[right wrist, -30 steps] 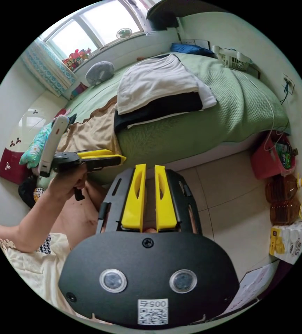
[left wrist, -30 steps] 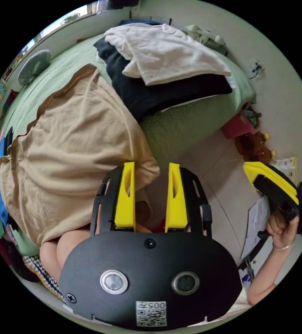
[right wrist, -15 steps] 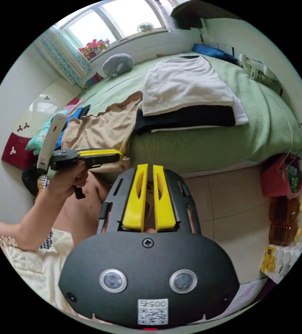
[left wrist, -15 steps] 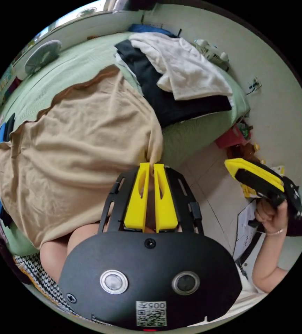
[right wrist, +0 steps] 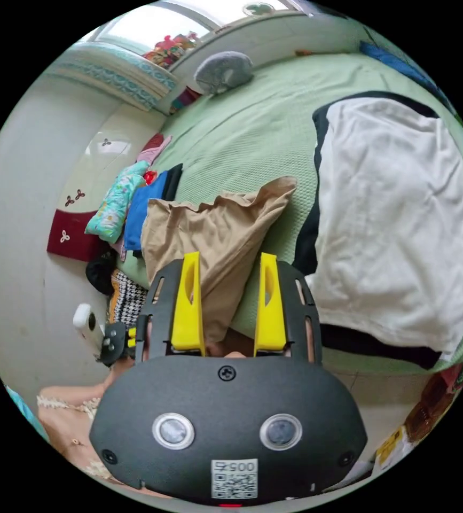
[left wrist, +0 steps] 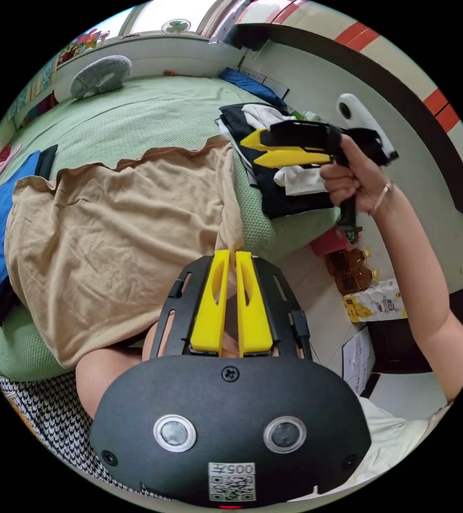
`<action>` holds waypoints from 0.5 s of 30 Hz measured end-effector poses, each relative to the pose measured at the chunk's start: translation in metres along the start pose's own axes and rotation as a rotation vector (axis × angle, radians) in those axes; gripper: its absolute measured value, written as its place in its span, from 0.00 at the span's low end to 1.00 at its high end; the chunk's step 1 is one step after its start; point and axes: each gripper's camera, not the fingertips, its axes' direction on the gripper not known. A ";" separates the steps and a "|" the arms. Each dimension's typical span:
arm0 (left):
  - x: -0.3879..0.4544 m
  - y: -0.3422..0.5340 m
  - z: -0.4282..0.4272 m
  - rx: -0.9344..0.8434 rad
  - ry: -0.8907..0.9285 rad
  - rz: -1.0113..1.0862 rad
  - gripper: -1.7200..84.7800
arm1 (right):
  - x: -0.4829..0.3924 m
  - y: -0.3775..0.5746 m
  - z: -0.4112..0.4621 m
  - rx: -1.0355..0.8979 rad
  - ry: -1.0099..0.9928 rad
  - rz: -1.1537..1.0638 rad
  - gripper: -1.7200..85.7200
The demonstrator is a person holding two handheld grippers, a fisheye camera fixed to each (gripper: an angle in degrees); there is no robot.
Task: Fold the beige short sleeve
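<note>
The beige short sleeve shirt [left wrist: 119, 230] lies spread on the green bed [left wrist: 151, 117], its near edge hanging over the side. My left gripper [left wrist: 230, 255] is shut on the shirt's near right corner, and the fabric rises from its tips. In the left gripper view my right gripper [left wrist: 252, 151] hovers above the shirt's far right corner in a hand, jaws parted. The right gripper view has my right gripper [right wrist: 229, 267] open over the shirt [right wrist: 215, 235], nothing pinched. My left gripper [right wrist: 133, 336] peeks out low on the left.
A folded white garment [right wrist: 397, 224] on black clothes [left wrist: 279, 197] lies on the bed right of the shirt. A blue garment [right wrist: 143, 206] and patterned clothes sit at its other side. A grey cushion [left wrist: 100, 75] rests by the window. Bottles [left wrist: 351, 267] stand on the tiled floor.
My left gripper went from open to shut on the shirt's corner. My right gripper opened and rose from beside the bed to above the shirt.
</note>
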 end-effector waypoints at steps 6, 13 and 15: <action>-0.010 0.001 -0.016 0.011 0.009 -0.006 0.05 | 0.013 -0.059 0.048 -0.094 0.099 0.120 0.17; -0.022 0.002 -0.035 0.011 0.038 -0.003 0.05 | 0.021 -0.092 0.088 -0.107 0.047 0.185 0.16; -0.027 0.003 -0.043 0.014 0.039 -0.005 0.05 | 0.023 -0.098 0.098 -0.087 0.030 0.229 0.13</action>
